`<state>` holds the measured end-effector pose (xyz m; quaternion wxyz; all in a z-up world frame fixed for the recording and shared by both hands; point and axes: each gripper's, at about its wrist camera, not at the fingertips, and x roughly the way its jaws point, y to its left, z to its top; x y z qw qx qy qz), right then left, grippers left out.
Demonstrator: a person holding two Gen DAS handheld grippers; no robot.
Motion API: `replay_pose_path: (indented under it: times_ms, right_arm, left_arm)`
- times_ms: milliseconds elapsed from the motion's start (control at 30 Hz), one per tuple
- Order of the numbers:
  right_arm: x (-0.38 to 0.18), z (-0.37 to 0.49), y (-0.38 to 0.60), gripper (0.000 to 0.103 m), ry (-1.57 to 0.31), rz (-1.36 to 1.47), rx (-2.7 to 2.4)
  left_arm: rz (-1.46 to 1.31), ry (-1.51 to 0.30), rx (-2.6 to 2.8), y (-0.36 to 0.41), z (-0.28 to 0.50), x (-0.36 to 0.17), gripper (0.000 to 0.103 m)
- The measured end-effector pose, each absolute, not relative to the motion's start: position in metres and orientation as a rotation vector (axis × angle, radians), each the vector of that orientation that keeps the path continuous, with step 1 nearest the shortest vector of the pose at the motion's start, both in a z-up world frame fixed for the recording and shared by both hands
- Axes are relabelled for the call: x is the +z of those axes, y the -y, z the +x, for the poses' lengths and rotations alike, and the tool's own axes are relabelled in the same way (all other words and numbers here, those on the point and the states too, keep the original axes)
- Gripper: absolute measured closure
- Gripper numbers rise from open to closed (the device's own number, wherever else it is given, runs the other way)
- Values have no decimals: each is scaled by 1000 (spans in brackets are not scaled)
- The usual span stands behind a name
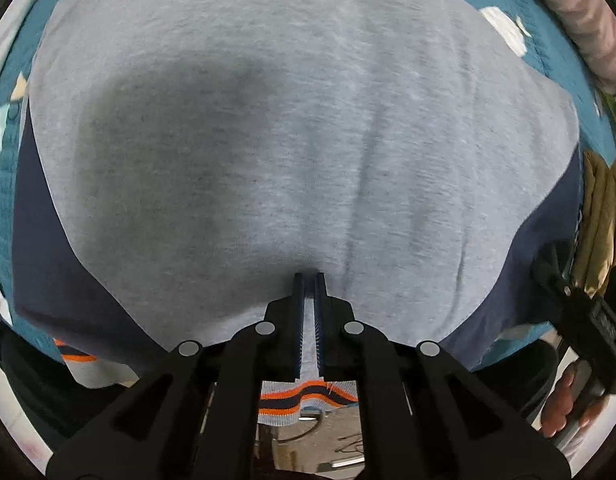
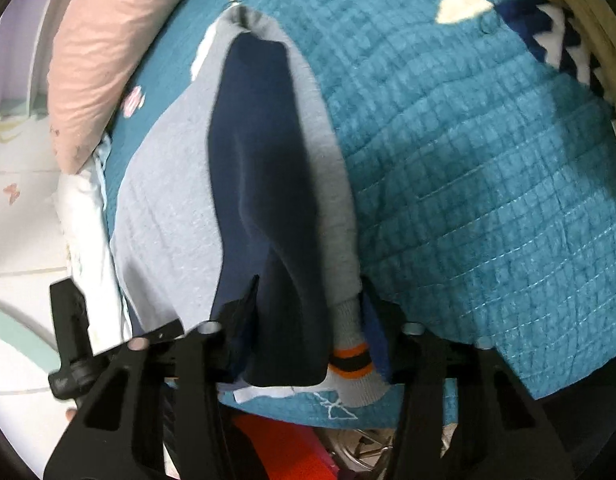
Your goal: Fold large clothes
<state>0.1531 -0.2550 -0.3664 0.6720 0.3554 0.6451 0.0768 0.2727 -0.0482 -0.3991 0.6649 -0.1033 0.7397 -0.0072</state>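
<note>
While the quilt [image 1: 12, 184] shows as a teal strip down the far left edge of the left wrist view, most of that view is filled by the sweatshirt [image 1: 292, 128], grey in the body with navy sleeves at both lower corners. It lies spread flat on the quilt, with a dark shadow across its left half. At bottom centre the left gripper [image 1: 309, 280] has its jaws nearly together, pinching a thin fold of the grey cloth near the striped hem [image 1: 308, 400], whose orange, navy and grey bands hang just under the fingers. Further right, a tan padded thing [image 1: 604, 216] sits at the quilt's edge, and a pink pillow [image 1: 588, 20] lies in the top right corner. At the lower right a hand [image 1: 568, 404] holds the other tool.

In the right wrist view the pillow [image 2: 104, 60] lies at the upper left, beside a white tiled floor [image 2: 20, 216]. Just right of it the sweatshirt [image 2: 168, 220] runs away from the camera in a long fold, grey below and a navy sleeve [image 2: 260, 168] on top. The right gripper [image 2: 308, 284] has its fingers spread wide on either side of the sleeve and its striped cuff [image 2: 350, 364]; whether they press on the cloth I cannot tell. The quilt [image 2: 488, 180] fills the right half, with a navy-and-white patterned patch [image 2: 564, 40] at its top right.
</note>
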Motion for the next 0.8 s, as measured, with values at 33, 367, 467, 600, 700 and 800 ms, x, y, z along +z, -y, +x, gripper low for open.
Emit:
replay_pose_path:
  times_ms: [33,367,467,600,700,800]
  right_arm:
    - [-363,153,254,77,-1452,776,157]
    - [-294,145,229,86,-1322,705,299]
    - [-253,146,206,87,-1265,641,385]
    - [-211,144,176,87,-1215,600,497]
    - [-186,143,145,87,-1202,549,553]
    - [-170,144,109,87,-1205,473,588]
  left_arm:
    - [-241,-1665,-20,44,273,-397,98]
    - [-281,-1610,-55,23,223,-414,98]
    - [-293,-1600,-66,0,206,-413,98]
    - [-330,-1588,-88,-9,202,-419,98]
    - [-361,-1589,-95,-13,198,-426,98]
    - [-380,-1589,-116,-22,192,-425,98]
